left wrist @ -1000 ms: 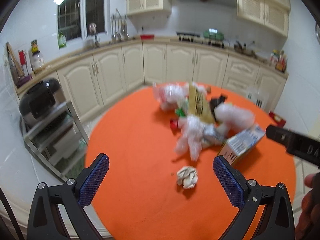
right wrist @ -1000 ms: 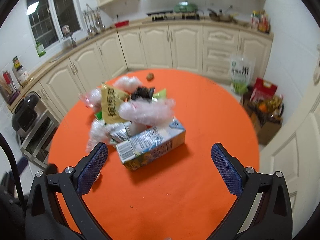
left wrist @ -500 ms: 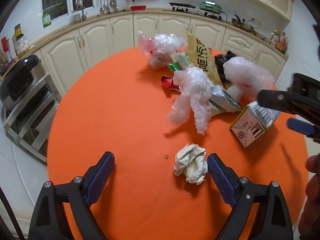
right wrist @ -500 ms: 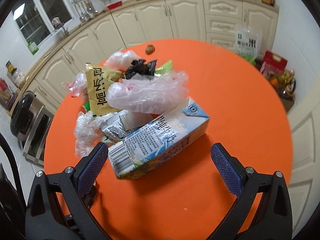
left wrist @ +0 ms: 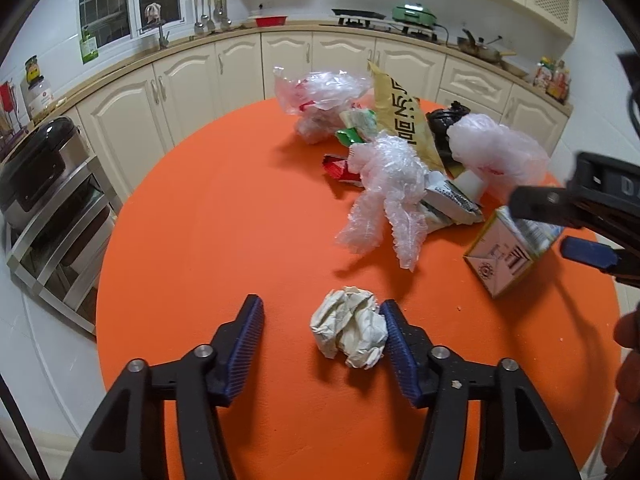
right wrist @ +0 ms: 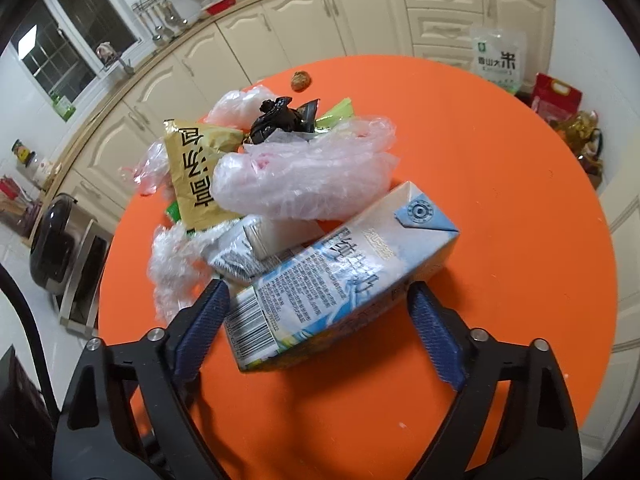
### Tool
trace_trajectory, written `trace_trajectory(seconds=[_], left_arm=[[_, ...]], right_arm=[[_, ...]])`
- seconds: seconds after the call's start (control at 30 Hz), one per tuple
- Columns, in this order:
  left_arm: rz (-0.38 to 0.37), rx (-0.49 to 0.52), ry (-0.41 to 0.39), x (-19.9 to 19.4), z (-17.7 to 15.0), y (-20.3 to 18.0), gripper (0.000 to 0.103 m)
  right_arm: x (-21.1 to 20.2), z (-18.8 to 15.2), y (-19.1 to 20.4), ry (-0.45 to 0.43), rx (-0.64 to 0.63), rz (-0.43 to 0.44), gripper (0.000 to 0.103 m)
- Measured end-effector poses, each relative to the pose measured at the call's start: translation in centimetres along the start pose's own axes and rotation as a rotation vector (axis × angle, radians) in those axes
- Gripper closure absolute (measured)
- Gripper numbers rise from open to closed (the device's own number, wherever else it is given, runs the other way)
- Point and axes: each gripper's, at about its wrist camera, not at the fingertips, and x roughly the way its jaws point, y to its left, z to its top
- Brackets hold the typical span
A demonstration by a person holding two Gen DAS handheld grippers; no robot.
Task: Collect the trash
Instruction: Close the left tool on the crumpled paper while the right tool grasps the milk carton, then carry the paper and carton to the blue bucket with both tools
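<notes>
So we've got two bits of trash lined up at once here. The crumpled paper ball (left wrist: 349, 326) sits alone on the near part of the orange counter (left wrist: 208, 216), between the fingers of our left hand-held gripper (left wrist: 322, 330). Its jaws are closing: the right pad already touches the paper, the left pad is still apart from it, so no real grip yet.

Over on the right, the milk carton (right wrist: 340, 276) lies on its side at the near edge of the trash pile, and our right hand-held gripper (right wrist: 316, 320) straddles its barcode end. Those jaws are closing too, left pad just about at the carton's edge, right pad still clear, so it's open around the carton rather than holding it.

Tips for doing this well, as we see it: let the paper ball centre itself, since one pad is pushing first and it may skid left across the counter. Squeeze gently, it'll just compress. For the carton, it looks wide and lies at a slant across the jaws, so we'd square up before clamping or it may twist out.

Behind the carton sit a pinkish plastic bag (right wrist: 304, 176), a yellow snack bag (right wrist: 196, 168), a black knotted bag (right wrist: 276, 118) and clear wrap (left wrist: 384, 196). Lifting the carton could drag those along.
</notes>
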Motion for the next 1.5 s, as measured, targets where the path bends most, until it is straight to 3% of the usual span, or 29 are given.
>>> trace_trajectory(seconds=[0.17,0.33,0.47,0.67,0.87,0.9,0.93,0.97,1.0,1.03,1.1,1.13,1.2,1.23,1.33,1.5], left_arm=[[-0.005,-0.02,0.001,-0.5,-0.2,0.6,0.057],[-0.008,-0.031,0.003,-1.0,-0.2,1.0,0.064],[-0.006,-0.031,0.0,-1.2,-0.3,1.2,0.069],[-0.022,-0.042,-0.009,-1.5,-0.4,1.7,0.075],[-0.033,-0.042,-0.015,-1.9,-0.7,1.5,0.076],[-0.03,-0.041,-0.015,-2.0,-0.8,1.4,0.076],[-0.024,-0.037,-0.017,-2.0,-0.9,1.3,0.076],[-0.022,-0.036,-0.018,-2.0,-0.9,1.2,0.076],[-0.027,-0.038,-0.017,-2.0,-0.9,1.1,0.076],[-0.031,-0.038,-0.016,-2.1,-0.9,1.0,0.076],[-0.031,-0.032,-0.018,-2.2,-0.9,0.7,0.077],[-0.032,-0.03,-0.018,-2.2,-0.9,0.7,0.077],[-0.036,-0.027,-0.022,-2.3,-1.1,0.6,0.078],[-0.04,-0.029,-0.021,-2.5,-1.1,0.6,0.078],[-0.053,-0.042,-0.034,-3.0,-1.4,0.8,0.079],[-0.087,-0.064,-0.047,-4.1,-1.6,0.5,0.079]], right_arm=[[-0.1,0.3,-0.4,0.019,0.061,0.012,0.016],[1.4,-0.6,1.9,0.04,0.029,-0.023,0.015],[2.8,-2.1,3.3,0.008,-0.046,-0.114,0.016],[1.9,-3.0,3.0,-0.072,-0.121,-0.142,0.052],[0.2,-4.6,0.4,-0.102,-0.125,-0.123,0.059],[-0.1,-4.7,-0.1,-0.108,-0.1,-0.116,0.058],[-0.2,-4.8,-0.3,-0.108,-0.086,-0.111,0.05],[-0.2,-4.7,-0.3,-0.108,-0.079,-0.114,0.031],[-0.3,-4.6,-0.1,-0.121,-0.071,-0.122,0.021],[-0.4,-4.4,-0.1,-0.136,-0.068,-0.127,0.015],[0.0,-3.9,0.4,-0.151,-0.067,-0.13,0.017],[0.5,-3.5,0.5,-0.145,-0.063,-0.132,0.018],[1.1,-3.0,0.3,-0.13,-0.049,-0.131,0.037],[0.9,-2.8,-0.2,-0.147,-0.055,-0.139,0.056],[0.6,-3.0,-1.6,-0.148,-0.055,-0.111,0.064],[-0.7,-3.8,-4.6,-0.161,-0.029,-0.054,0.065]])
